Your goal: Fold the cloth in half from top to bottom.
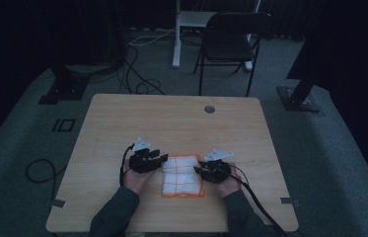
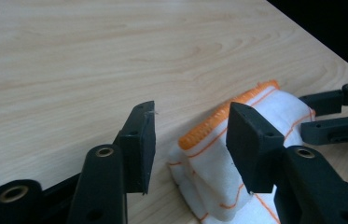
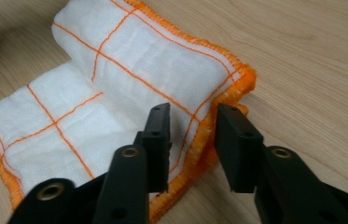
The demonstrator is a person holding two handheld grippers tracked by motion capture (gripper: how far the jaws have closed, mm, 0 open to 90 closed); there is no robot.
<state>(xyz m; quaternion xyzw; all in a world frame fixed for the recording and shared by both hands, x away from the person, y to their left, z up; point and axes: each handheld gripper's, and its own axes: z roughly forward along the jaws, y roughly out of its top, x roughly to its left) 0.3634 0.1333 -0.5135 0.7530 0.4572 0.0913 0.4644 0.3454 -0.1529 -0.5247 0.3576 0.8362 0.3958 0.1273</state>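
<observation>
Cloth (image 1: 182, 176): one, white with thin orange grid lines and a thick orange stitched hem, folded into a layered pad, lying flat on the near middle of the table (image 1: 171, 118) between the two grippers. Its underside and inner folds are hidden; in the high view the room is dim and the weave cannot be made out; in the left gripper view the near end of the cloth (image 2: 218, 177) is cut off by the bottom edge and partly covered by one jaw, and in the right gripper view the cloth (image 3: 115, 88) runs out of the picture at the left. Seen close, the top layer bulges in a soft roll and the hemmed edges stack at one corner. Left gripper (image 1: 162, 160): jaws spread wide, nothing between them, the folded end of the cloth lying just past and beside the right-hand jaw (image 2: 191, 140); contact with the cloth cannot be told. Right gripper (image 1: 199, 170): jaws partly apart, straddling the orange hemmed edge (image 3: 192, 135), not closed on it; whether the pads touch the fabric is not clear. Hands and dark sleeves: entering from the near edge, forearms cut off. Table: light wood grain, with a small round grey fitting (image 1: 209, 109) near the far edge. Beyond: a dark chair (image 1: 228, 42), loose cables (image 1: 137, 74) on grey floor.
</observation>
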